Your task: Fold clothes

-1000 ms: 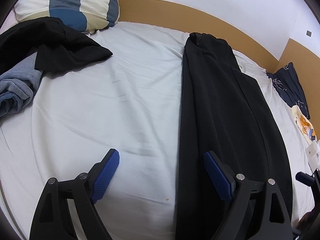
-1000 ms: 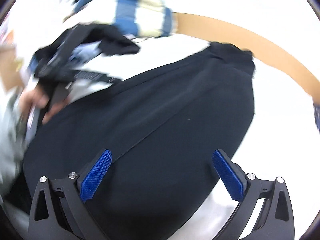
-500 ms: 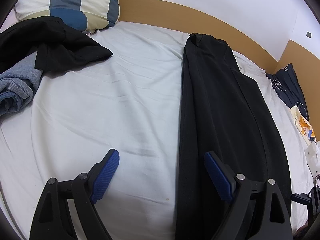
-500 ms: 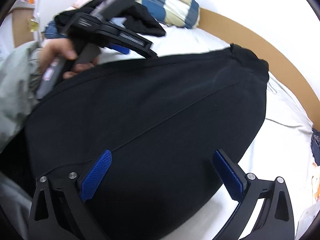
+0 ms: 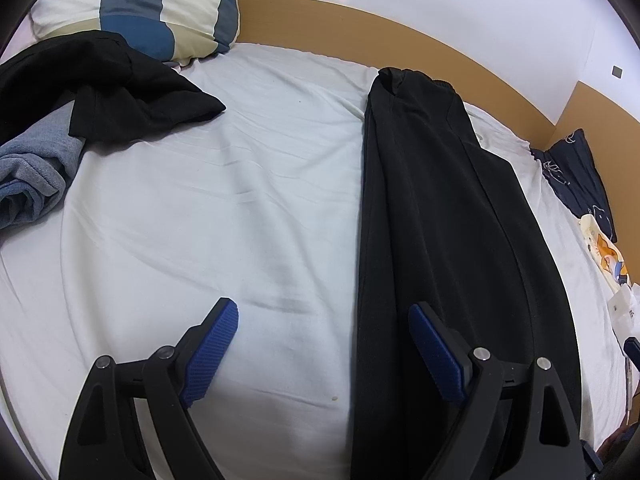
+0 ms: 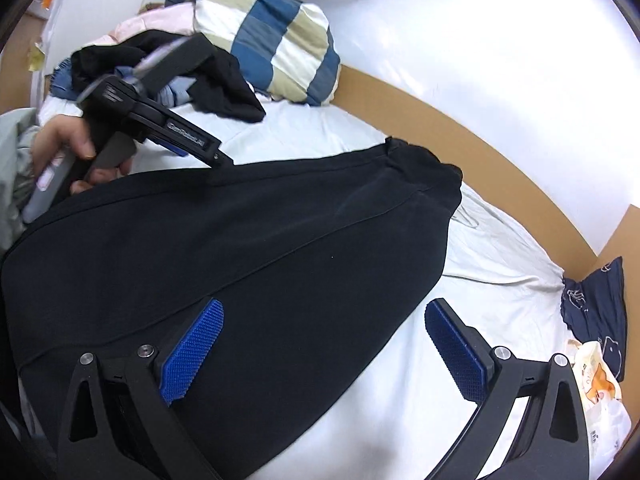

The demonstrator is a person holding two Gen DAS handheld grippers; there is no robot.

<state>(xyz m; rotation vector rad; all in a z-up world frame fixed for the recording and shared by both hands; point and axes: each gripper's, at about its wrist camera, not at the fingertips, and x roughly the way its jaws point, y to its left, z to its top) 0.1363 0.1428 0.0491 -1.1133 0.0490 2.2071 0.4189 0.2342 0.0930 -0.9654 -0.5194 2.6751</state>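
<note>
Black trousers (image 5: 440, 240) lie flat and lengthwise on the white bed sheet (image 5: 224, 216), filling the right half of the left wrist view; waistband end at upper centre near the brown headboard (image 5: 400, 28), legs apparently laid one on the other.

Left hand-held gripper (image 5: 324, 344): jaws wide, nothing held. It straddles the trousers' left edge, one blue pad over bare sheet, the other over black cloth.

Right hand-held gripper (image 6: 324, 344): jaws also wide and empty, left pad over the cloth, right pad over sheet at the opposite edge. The right wrist view shows a hand (image 6: 68, 148) holding the left tool at upper left.

Judgement: step in hand is taking hold of the near end for a fold toward the waistband.
- Close each gripper on its edge at matching distance from the hem, catching both layers.
- Lift evenly, keep the cloth taut between grippers, and land the hem square on the waistband.

Unfolded pile (black garment (image 5: 120, 96), denim (image 5: 32, 176)) at upper left, well apart.
</note>
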